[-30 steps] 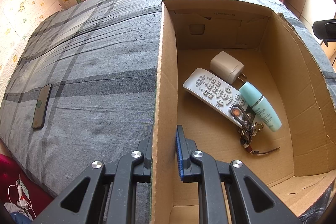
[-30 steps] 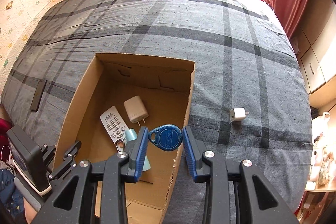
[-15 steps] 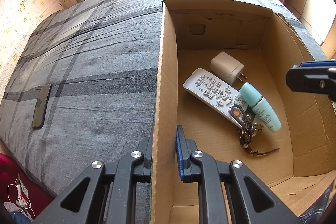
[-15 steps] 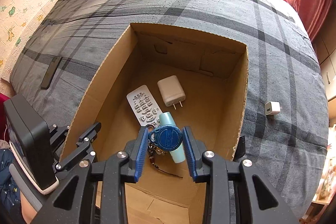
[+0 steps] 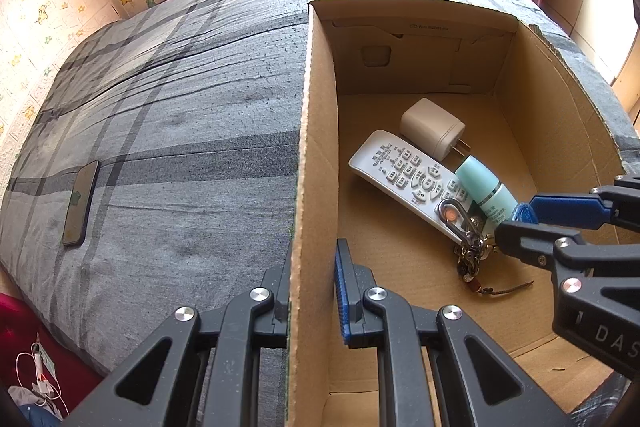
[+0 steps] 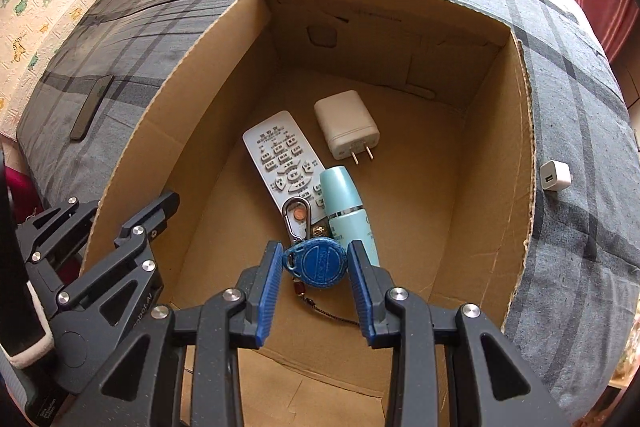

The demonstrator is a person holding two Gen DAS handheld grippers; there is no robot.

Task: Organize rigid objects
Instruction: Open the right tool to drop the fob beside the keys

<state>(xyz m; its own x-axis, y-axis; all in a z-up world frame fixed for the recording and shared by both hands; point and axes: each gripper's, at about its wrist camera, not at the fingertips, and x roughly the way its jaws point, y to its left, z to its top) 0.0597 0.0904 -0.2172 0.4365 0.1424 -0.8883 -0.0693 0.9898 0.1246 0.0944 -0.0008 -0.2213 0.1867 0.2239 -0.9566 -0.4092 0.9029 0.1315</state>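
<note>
An open cardboard box (image 5: pixel 316 107) sits on a grey plaid bed. My left gripper (image 5: pixel 312 287) is shut on the box's left wall, one finger on each side. Inside lie a white remote (image 6: pixel 280 151), a white plug charger (image 6: pixel 346 125), a teal tube (image 6: pixel 344 199) and a keyring with a carabiner (image 6: pixel 296 215). My right gripper (image 6: pixel 316 267) is shut on a blue key fob (image 6: pixel 318 263), low inside the box just above the keyring and the tube's near end. The left wrist view shows the right gripper (image 5: pixel 532 223) reaching in from the right.
A small white USB cube (image 6: pixel 555 177) lies on the blanket (image 6: pixel 580 107) just right of the box. A dark phone (image 5: pixel 80 203) lies on the bed far to the left. The box floor (image 6: pixel 420 187) right of the tube is bare. A red curtain hangs at the back right.
My right gripper has carried the blue fob from above the box's right wall leftward and down inside, close over the keyring. The left gripper has kept still on the wall.
</note>
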